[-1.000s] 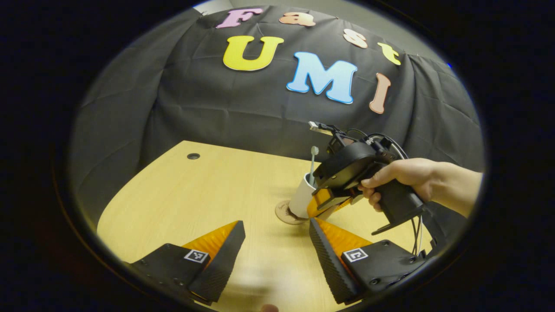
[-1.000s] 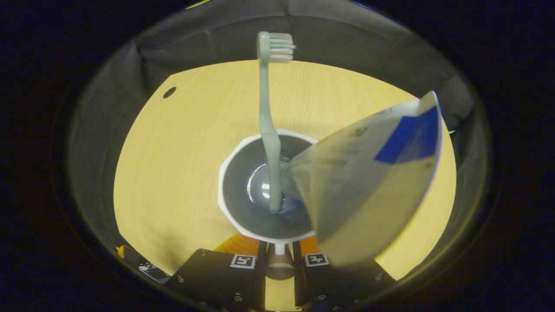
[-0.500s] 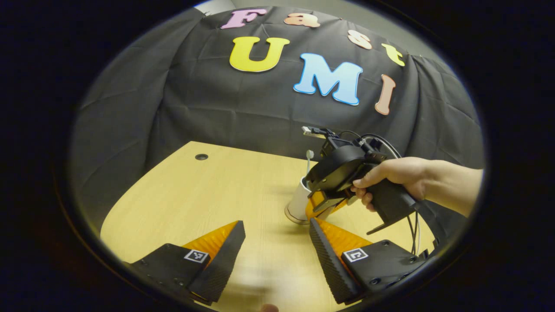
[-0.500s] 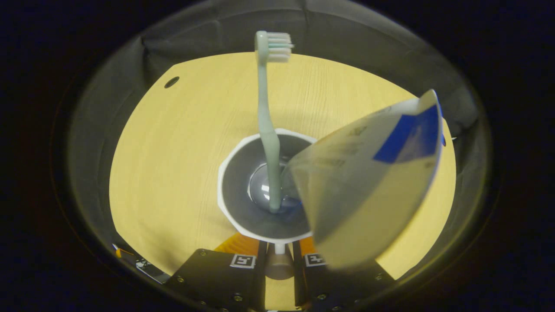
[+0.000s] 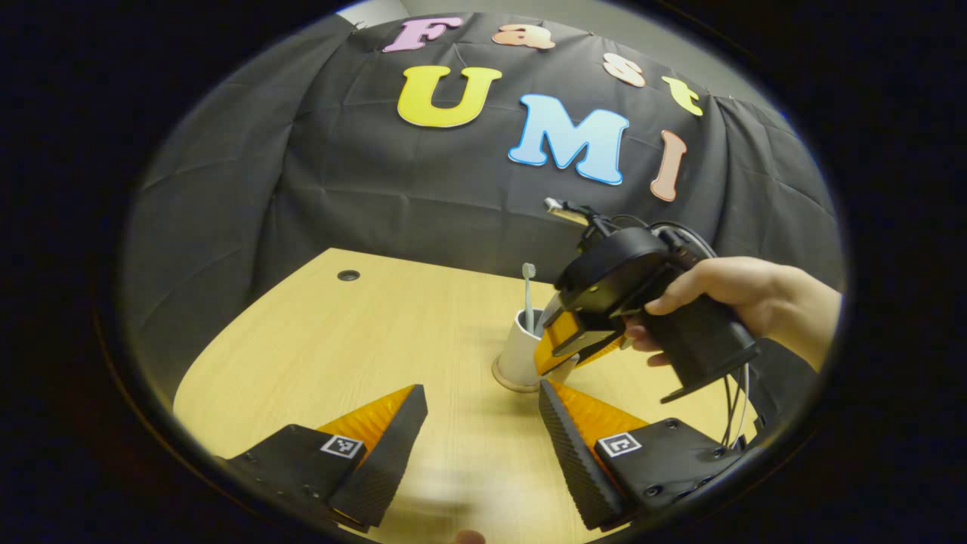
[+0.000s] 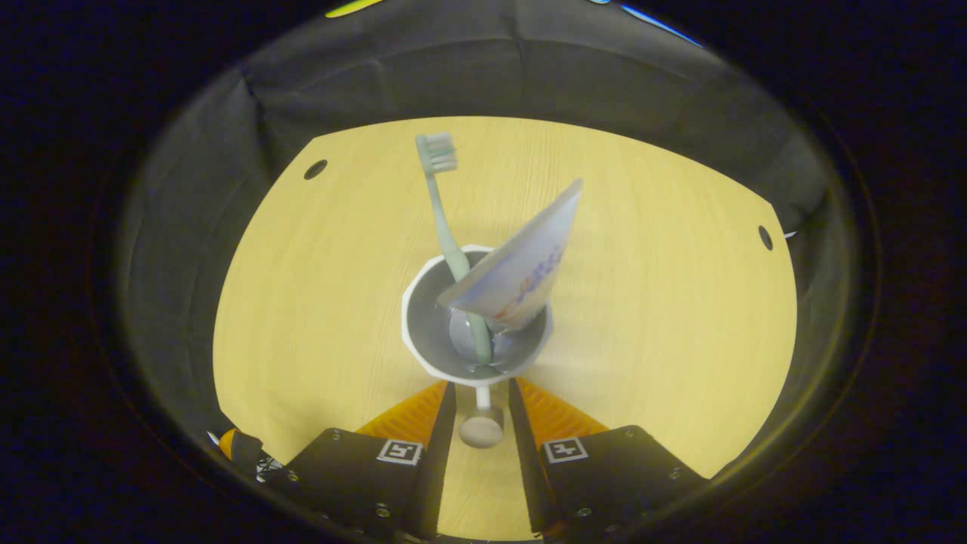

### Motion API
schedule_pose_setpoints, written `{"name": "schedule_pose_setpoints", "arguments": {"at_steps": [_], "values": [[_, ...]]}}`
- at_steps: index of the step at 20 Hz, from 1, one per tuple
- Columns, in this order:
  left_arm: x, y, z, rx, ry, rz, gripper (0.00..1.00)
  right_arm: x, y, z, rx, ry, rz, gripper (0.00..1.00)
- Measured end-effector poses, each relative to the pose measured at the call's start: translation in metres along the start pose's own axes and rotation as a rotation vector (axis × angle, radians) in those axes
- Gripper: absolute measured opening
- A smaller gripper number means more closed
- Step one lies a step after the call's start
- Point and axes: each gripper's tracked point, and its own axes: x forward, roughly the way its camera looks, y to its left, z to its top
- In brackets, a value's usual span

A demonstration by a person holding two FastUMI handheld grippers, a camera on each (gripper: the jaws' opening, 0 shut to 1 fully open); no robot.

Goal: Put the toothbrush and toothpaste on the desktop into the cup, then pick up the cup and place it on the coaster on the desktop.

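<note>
- Now the cup (image 5: 520, 349) stands on the coaster (image 5: 508, 380), holding toothbrush (image 6: 442, 204) and toothpaste (image 6: 521, 268).
- Right gripper (image 6: 482, 393) jaws flank the cup handle (image 6: 481, 425) at 6 o'clock, slightly parted.
- Left gripper (image 5: 476, 431) jaws spread above the surface (image 5: 340, 340).

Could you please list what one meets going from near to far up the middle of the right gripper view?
Right gripper, jaws either side of the cup handle → cup → toothpaste → toothbrush head → far desktop edge → black cloth wall.
</note>
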Motion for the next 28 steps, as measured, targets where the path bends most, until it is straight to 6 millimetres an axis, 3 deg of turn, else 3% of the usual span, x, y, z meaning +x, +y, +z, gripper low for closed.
{"name": "schedule_pose_setpoints", "arguments": {"at_steps": [2,3,5,6,7,10,12,14,17,19,20,23,28], "values": [[0.005,-0.010,0.003,0.015,-0.005,-0.004,0.97,-0.023,-0.007,-0.002,0.021,-0.051,0.020,0.53],[0.007,-0.016,0.006,0.018,-0.009,-0.011,0.97,-0.035,-0.010,-0.005,0.033,-0.074,0.033,0.53],[0.010,-0.033,0.012,0.030,-0.023,-0.030,0.97,-0.061,-0.026,-0.013,0.055,-0.138,0.033,0.63],[0.011,-0.040,0.017,0.041,-0.033,-0.033,0.97,-0.071,-0.033,-0.017,0.060,-0.164,0.026,0.63],[0.011,-0.049,0.022,0.047,-0.044,-0.044,0.96,-0.083,-0.045,-0.020,0.064,-0.192,0.012,0.75],[0.015,-0.076,0.044,0.055,-0.094,-0.061,0.96,-0.122,-0.081,-0.032,0.058,-0.317,-0.051,0.81],[0.017,-0.087,0.063,0.055,-0.138,-0.059,0.96,-0.142,-0.101,-0.037,0.010,-0.417,-0.108,0.91],[0.015,-0.100,0.084,0.065,-0.193,-0.051,0.96,-0.173,-0.120,-0.033,-0.058,-0.590,-0.194,0.91],[0.004,-0.118,0.105,0.076,-0.262,-0.041,0.97,-0.217,-0.127,-0.030,-0.149,-0.845,-0.257,0.90],[-0.009,-0.132,0.117,0.073,-0.312,-0.037,0.94,-0.251,-0.133,-0.046,-0.191,-0.957,-0.259,0.91],[-0.016,-0.139,0.122,0.072,-0.337,-0.035,0.99,-0.263,-0.134,-0.051,-0.203,-1.002,-0.251,0.90],[-0.038,-0.159,0.131,0.054,-0.425,-0.036,0.94,-0.290,-0.142,-0.057,-0.236,-1.140,-0.254,0.90],[-0.066,-0.168,0.139,0.057,-0.532,0.000,0.96,-0.312,-0.147,-0.069,-0.256,-1.236,-0.256,0.89]]}}
